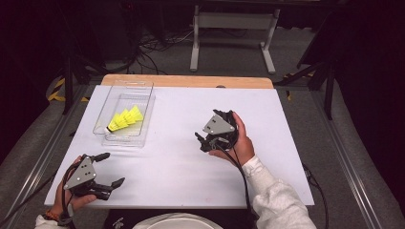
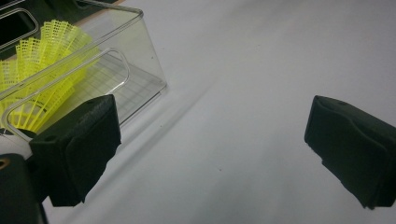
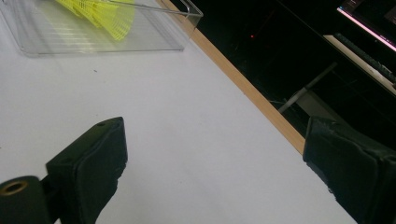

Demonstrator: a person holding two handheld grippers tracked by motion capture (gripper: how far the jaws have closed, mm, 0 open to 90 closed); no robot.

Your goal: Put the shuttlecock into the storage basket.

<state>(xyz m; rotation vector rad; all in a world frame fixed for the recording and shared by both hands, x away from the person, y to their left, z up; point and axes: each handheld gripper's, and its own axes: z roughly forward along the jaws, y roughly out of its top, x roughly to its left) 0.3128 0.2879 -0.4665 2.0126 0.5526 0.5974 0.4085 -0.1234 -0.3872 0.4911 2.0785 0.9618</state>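
Lying stacked, yellow mesh-skirted shuttlecocks (image 1: 125,118) fill a clear bin (image 1: 143,102).

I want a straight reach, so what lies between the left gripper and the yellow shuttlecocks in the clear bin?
In the high view, bare white table separates the open left gripper from the clear bin; its wall alone fronts the shuttlecocks.
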